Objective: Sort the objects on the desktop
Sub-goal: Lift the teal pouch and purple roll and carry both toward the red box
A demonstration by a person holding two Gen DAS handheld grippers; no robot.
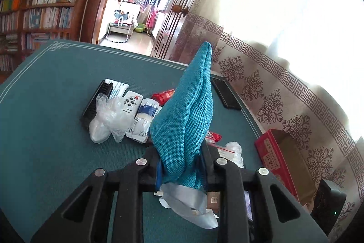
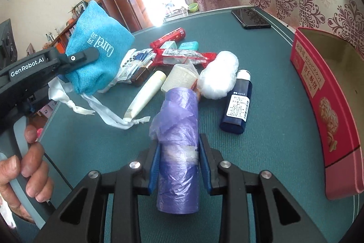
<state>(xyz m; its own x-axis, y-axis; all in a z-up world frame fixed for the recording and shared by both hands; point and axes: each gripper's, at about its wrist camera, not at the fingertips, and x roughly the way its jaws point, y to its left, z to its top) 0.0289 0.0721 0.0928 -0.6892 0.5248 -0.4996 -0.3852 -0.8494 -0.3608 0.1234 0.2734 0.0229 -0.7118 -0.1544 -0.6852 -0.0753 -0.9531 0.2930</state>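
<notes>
My left gripper (image 1: pixel 180 152) is shut on a teal drawstring pouch (image 1: pixel 188 111) with white ribbon ties and holds it above the green table; it also shows in the right wrist view (image 2: pixel 100 49), at the left, held in the air. My right gripper (image 2: pixel 179 147) is shut on a purple roll of plastic bags (image 2: pixel 178 152), lifted a little over the table. Behind it lies a pile: a dark blue bottle (image 2: pixel 238 104), a white plastic ball (image 2: pixel 219 78), a cream tube (image 2: pixel 147 92), red packets (image 2: pixel 182 56).
An open red biscuit box (image 2: pixel 318 88) stands at the right table edge, also in the left wrist view (image 1: pixel 277 158). A black phone (image 2: pixel 251 18) lies at the far edge. A remote (image 1: pixel 132 103), a black comb (image 1: pixel 96 101) and a clear bag (image 1: pixel 109 120) lie at left.
</notes>
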